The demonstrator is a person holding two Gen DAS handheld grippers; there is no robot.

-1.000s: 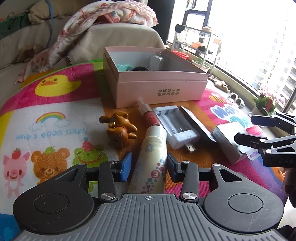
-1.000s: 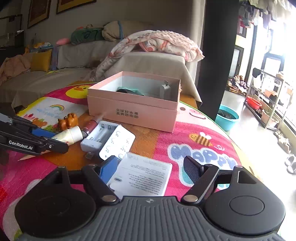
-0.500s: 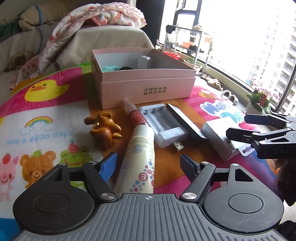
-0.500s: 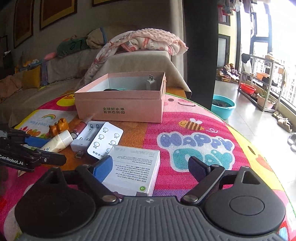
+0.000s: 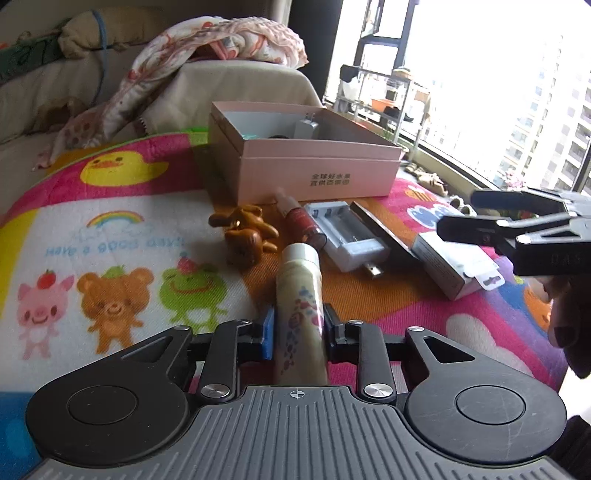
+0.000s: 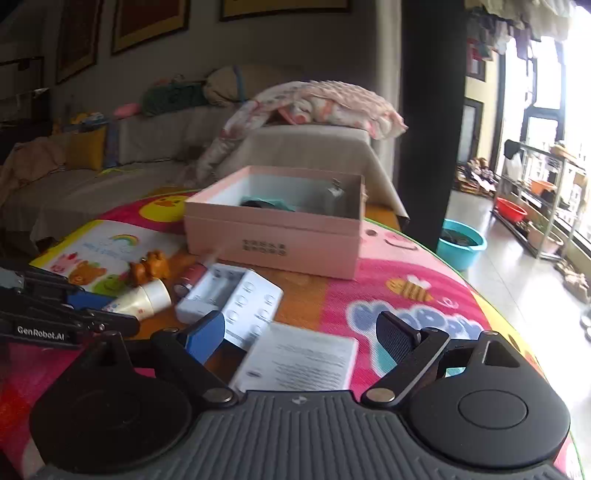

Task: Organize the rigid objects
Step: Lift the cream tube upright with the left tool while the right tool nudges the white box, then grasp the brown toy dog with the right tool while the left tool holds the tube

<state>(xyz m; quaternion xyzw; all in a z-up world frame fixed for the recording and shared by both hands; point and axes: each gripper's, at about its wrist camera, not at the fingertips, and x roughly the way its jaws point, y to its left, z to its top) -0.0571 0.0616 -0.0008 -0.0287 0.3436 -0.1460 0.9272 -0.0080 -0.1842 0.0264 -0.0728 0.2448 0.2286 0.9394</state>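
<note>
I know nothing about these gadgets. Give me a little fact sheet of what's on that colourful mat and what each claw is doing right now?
left gripper: shut on the cream tube
right gripper: open, over the white carton
pink box: open, a white plug inside
dog figurine: on the mat, left of the tube
red bottle: lying in front of the box
battery charger: beside the red bottle

i'm working in a home living room: a grey draped sofa (image 6: 155, 147) with a pink floral blanket (image 6: 325, 103), framed pictures (image 6: 147, 22), a colourful cartoon play mat (image 5: 110, 236), a metal balcony rack (image 6: 535, 192).
</note>
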